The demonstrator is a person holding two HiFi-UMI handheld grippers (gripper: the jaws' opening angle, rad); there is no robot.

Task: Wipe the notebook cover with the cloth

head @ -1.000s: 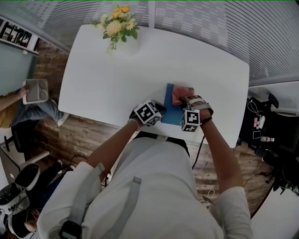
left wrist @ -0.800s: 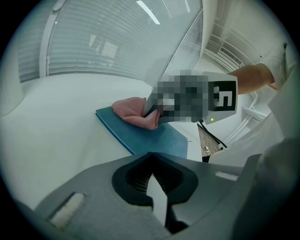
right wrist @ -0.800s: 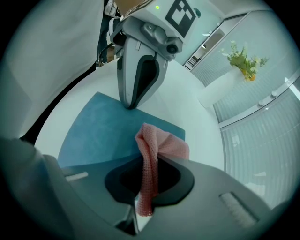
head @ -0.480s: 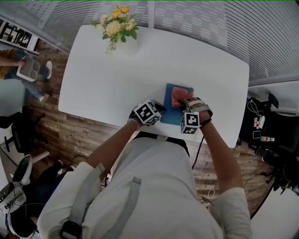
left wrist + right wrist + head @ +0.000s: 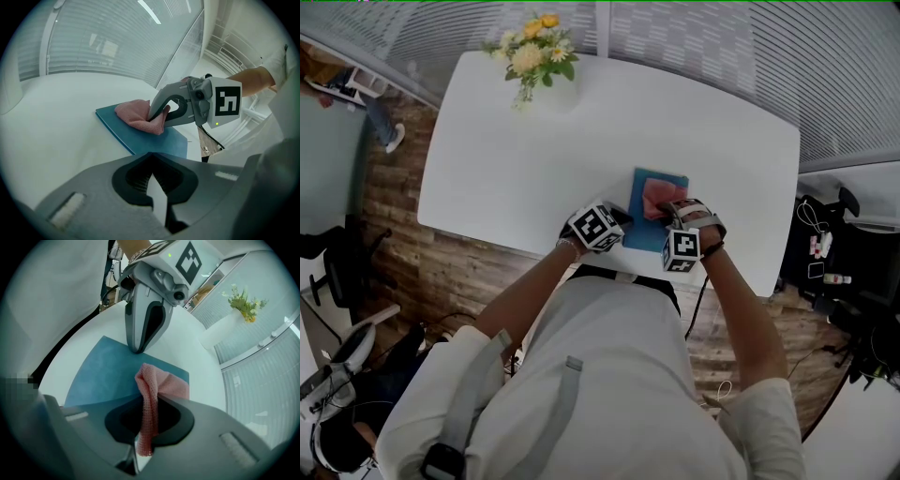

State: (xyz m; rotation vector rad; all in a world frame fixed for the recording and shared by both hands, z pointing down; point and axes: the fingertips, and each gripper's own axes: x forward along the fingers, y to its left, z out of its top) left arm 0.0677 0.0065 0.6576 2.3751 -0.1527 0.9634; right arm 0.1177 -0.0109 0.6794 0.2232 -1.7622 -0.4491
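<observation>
Notebook (image 5: 649, 236) right of centre in the head view, near the lower edge of the table (image 5: 534, 159), cloth (image 5: 654, 197) on its upper part, right gripper (image 5: 670, 212) on the cloth, left gripper (image 5: 621, 217) at the notebook's left edge, flowers (image 5: 534, 52) at the table's upper left, well apart.

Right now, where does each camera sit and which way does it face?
Head view: on the person's head, facing steeply down at the table; arms and torso show.
Left gripper view: rides the left gripper, facing the right gripper; own fingers below.
Right gripper view: mirrors it, facing the left gripper; own fingers pinch the cloth.
Both share notebook and cloth.
</observation>
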